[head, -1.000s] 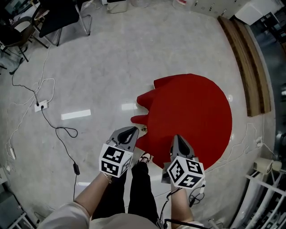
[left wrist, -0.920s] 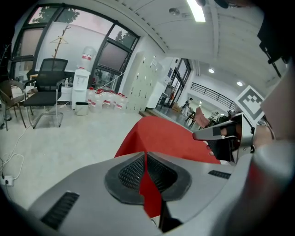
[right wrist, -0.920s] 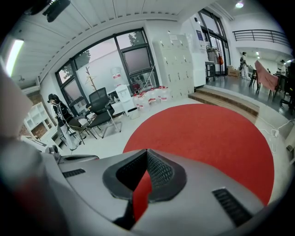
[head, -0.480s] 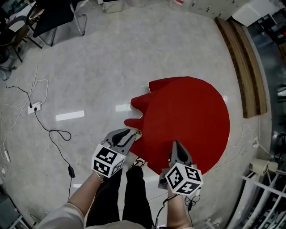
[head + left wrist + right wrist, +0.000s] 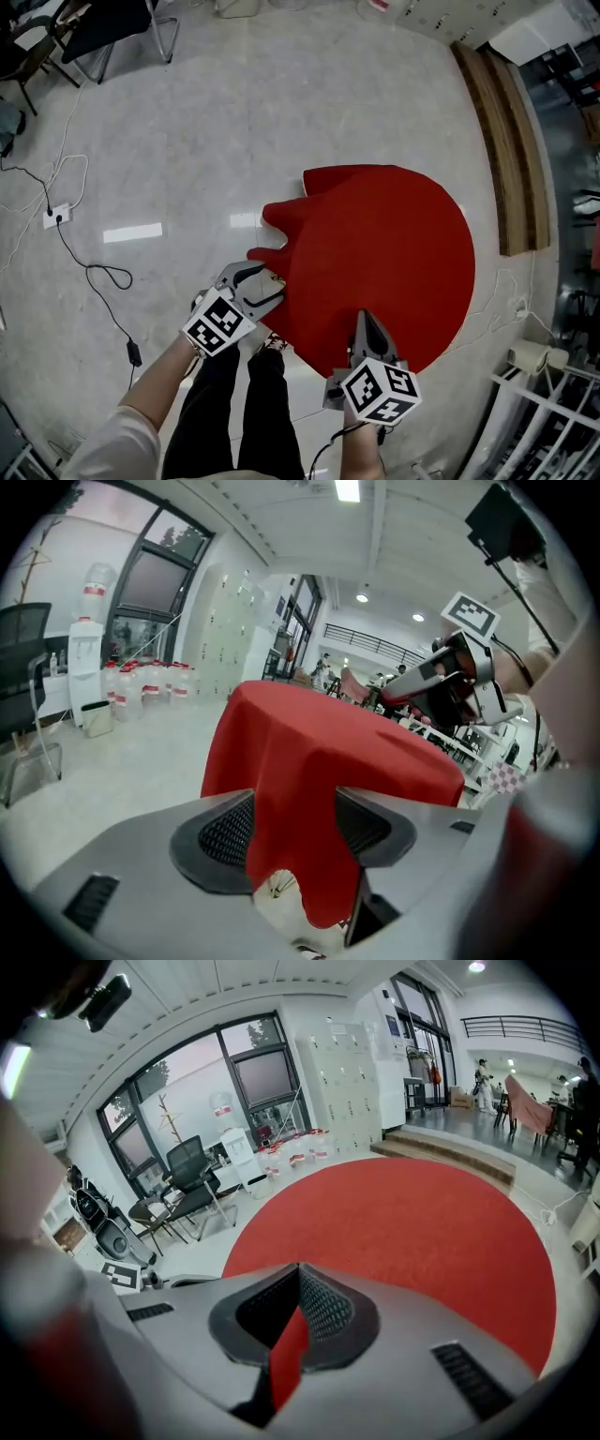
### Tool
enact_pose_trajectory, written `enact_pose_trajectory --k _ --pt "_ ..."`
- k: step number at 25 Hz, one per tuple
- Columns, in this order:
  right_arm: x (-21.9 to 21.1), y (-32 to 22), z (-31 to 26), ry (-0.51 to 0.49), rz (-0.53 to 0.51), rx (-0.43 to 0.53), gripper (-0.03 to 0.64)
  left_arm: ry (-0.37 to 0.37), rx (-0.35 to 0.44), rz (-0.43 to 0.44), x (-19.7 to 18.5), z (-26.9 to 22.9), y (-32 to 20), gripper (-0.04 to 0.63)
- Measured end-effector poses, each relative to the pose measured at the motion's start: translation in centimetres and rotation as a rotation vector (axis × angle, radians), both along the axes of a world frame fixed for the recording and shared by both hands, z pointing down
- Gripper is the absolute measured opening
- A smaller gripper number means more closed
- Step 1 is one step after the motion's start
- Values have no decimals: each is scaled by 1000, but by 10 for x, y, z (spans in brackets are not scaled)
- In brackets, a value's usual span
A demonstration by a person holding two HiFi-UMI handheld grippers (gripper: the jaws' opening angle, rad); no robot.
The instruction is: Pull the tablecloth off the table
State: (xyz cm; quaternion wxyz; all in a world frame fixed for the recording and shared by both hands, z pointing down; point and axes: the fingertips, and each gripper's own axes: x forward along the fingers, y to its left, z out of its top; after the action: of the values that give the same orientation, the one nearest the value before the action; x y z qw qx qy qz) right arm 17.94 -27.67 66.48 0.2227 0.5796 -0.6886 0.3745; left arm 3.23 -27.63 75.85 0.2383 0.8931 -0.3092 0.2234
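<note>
A red tablecloth point(image 5: 384, 253) covers a round table, its left edge bunched into folds. My left gripper point(image 5: 255, 281) is at that bunched edge. In the left gripper view a hanging fold of the cloth point(image 5: 309, 761) lies between the left gripper's point(image 5: 295, 829) jaws, which have just been opening and stand apart around it. My right gripper point(image 5: 366, 323) is at the near rim of the cloth. In the right gripper view it point(image 5: 298, 1314) is shut on a pinch of the red cloth point(image 5: 403, 1232), a strip of which shows between the pads.
A power strip point(image 5: 52, 217) and a black cable point(image 5: 103, 277) lie on the pale floor at left. A black chair point(image 5: 103, 28) stands far left. A wooden step point(image 5: 511, 131) runs along the right, with a white rack point(image 5: 553, 412) at bottom right. The person's legs point(image 5: 234, 412) are below.
The left gripper has sunk and rolled at the cloth's bunched edge, and its jaws have come apart. The right gripper keeps its pinch and has hardly moved.
</note>
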Motion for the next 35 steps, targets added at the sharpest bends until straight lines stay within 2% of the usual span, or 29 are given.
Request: enact_pose_trajectory --k 4,7,10,12,16,20,26,28,30,32,35 --pt "-2 2 5 -2 5 -9 25 0 31 20 3 4 -12 318" --pt "-4 1 6 -8 5 -10 25 30 17 54 9 6 -20 344" --pt "-4 2 6 -18 15 -10 25 58 -15 86 17 8 -22 347" --pt "-3 6 5 -28 22 -14 25 44 -21 122 22 11 -22 345" --pt "-2 12 5 -32 21 -19 25 7 3 214 34 15 -25 345" --pt "-3 16 7 -33 21 -22 25 22 19 264 38 15 -31 343" --pt "-7 16 8 -43 17 -23 25 92 32 241 42 6 -33 211" --pt "-8 16 7 -48 15 -21 25 98 27 224 42 5 -32 179" --pt "-8 16 6 -50 14 -16 25 90 30 208 40 5 -32 107" --pt "-9 17 5 -49 17 -10 25 97 15 174 35 3 -32 39" --pt "-13 16 0 -60 29 0 25 132 -44 73 18 0 -30 18"
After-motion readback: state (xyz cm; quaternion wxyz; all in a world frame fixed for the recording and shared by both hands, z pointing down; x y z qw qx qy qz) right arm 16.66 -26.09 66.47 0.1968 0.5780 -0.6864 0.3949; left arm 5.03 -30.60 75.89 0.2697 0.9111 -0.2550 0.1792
